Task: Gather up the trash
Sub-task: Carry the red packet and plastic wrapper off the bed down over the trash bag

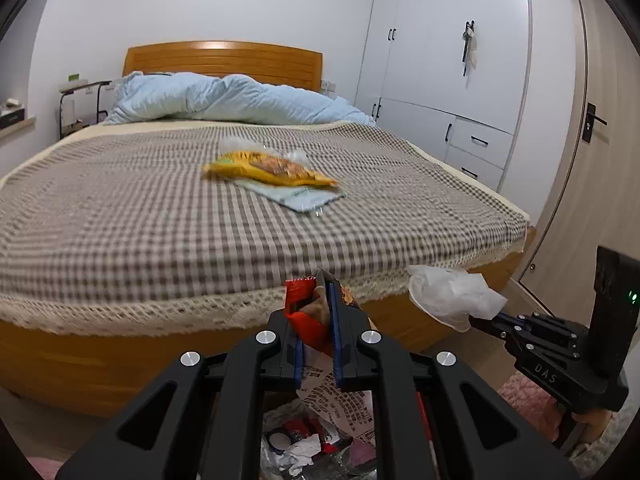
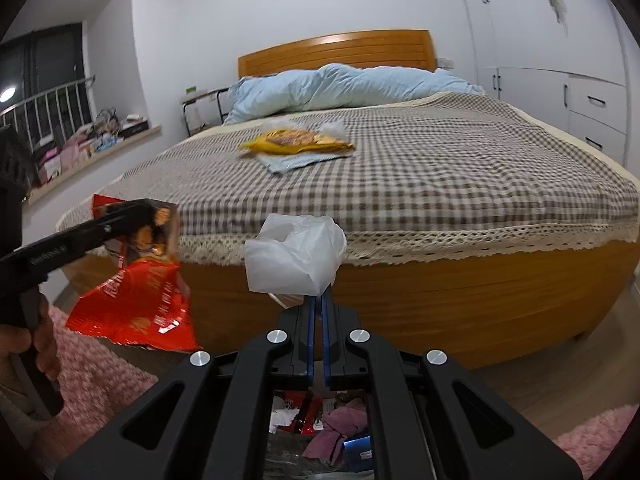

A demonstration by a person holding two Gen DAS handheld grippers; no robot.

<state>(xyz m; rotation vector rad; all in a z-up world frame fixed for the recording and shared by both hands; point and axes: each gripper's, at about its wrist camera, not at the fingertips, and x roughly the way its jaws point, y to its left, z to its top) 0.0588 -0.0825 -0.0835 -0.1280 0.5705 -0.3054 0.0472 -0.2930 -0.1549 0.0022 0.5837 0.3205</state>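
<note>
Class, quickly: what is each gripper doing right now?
Left gripper: shut on a red snack wrapper.
Right gripper: shut on a white plastic bag.

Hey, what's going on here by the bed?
A person is clearing trash with a handheld gripper in each hand. The left gripper is shut on a red snack wrapper, the right gripper on a crumpled white plastic bag. Both hang over a bin of trash on the floor. A yellow snack packet and a pale flat packet remain on the bed.

"DAS" stands in pale letters on the right gripper (image 1: 474, 320) body — the red wrapper (image 2: 136, 304) print is unreadable.
</note>
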